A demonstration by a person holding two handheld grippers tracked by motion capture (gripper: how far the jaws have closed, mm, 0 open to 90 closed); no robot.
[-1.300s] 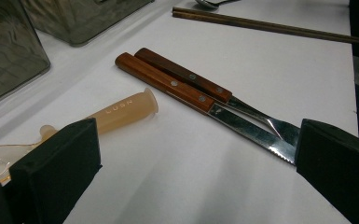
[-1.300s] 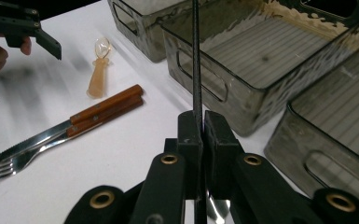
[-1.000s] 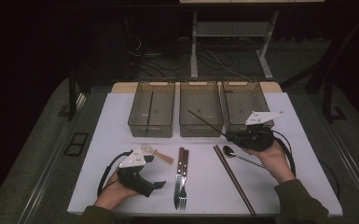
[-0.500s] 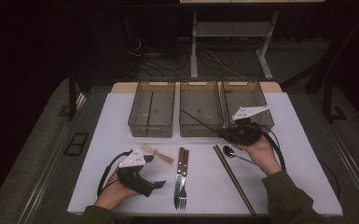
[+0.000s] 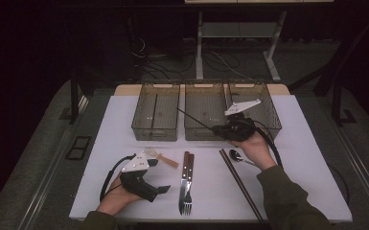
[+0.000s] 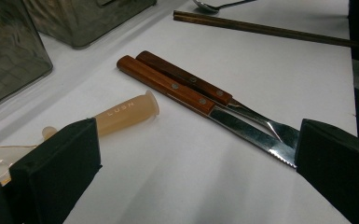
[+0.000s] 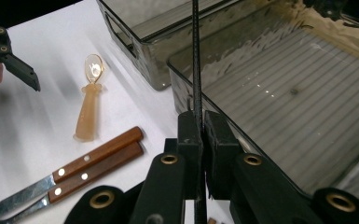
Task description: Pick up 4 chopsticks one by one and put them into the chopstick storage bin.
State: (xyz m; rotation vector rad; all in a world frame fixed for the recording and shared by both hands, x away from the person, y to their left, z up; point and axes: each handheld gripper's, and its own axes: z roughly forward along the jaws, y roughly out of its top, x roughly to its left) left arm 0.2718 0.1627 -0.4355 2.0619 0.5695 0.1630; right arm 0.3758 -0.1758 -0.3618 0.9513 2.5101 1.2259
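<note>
White tabletop [image 5: 297, 158]: right gripper [image 7: 199, 126] clamps thin black chopstick [image 7: 196, 56] over middle smoked-plastic bin [image 7: 279, 93]; left gripper [image 6: 191, 172], jaws wide, holds nothing; remaining cutlery unsorted.

The left tool [image 5: 165, 189] is held low in the left hand [image 5: 117, 197], near the bottom left of the high view, with its jaws spread wide apart. The right tool [image 5: 216, 130] is gripped in the right hand [image 5: 251, 146], farther forward, its jaws pressed together on a thin black rod [image 7: 196, 56]. Both forearms are seen entering from the bottom edge.
</note>
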